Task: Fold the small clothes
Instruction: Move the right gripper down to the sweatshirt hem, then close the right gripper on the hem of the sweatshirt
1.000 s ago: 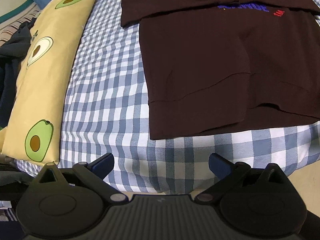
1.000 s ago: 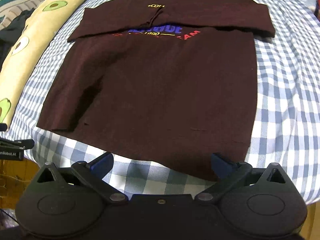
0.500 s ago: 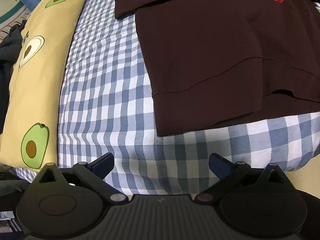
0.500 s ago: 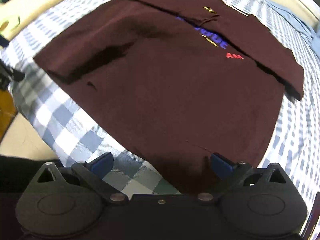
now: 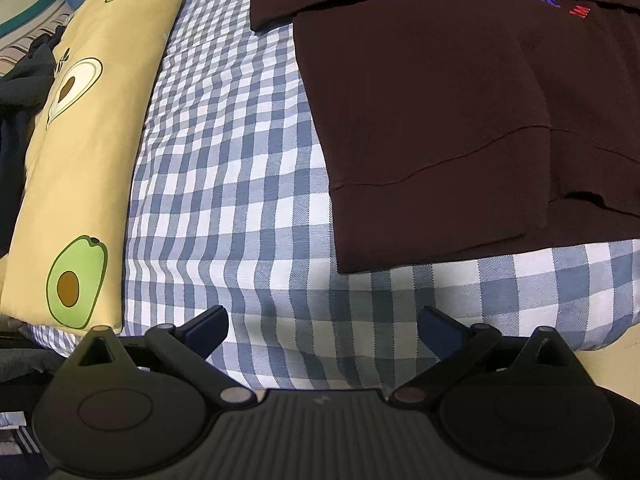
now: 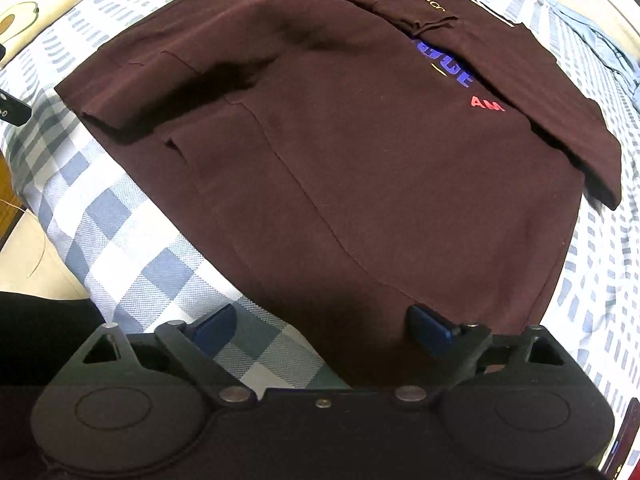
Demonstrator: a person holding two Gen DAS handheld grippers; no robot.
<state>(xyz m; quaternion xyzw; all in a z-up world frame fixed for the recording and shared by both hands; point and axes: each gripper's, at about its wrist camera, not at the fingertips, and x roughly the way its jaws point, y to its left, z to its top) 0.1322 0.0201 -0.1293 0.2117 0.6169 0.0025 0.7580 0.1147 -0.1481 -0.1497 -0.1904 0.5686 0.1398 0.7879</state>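
Note:
A dark maroon sweatshirt point(image 5: 460, 112) with blue and red lettering lies flat on the blue-and-white checked sheet point(image 5: 224, 160), its sleeves folded across the chest. My left gripper point(image 5: 322, 326) hovers open over bare sheet, short of the shirt's near left hem corner. My right gripper point(image 6: 318, 330) points steeply down over the shirt point(image 6: 360, 160) at its near right hem. Its jaws are closing, with the hem edge between them; the blue pads point(image 6: 426, 326) stand apart from the cloth.
A long yellow avocado-print pillow point(image 5: 80, 132) lies along the bed's left side, with dark clothes point(image 5: 16, 92) beyond it. The bed's front edge drops off just below both grippers. A light blue garment point(image 6: 600, 40) sits at the far right.
The right gripper rolled and sank toward the shirt's near right hem, which now fills its view, and its jaws narrowed slightly. The left gripper edged a little closer to the bed.

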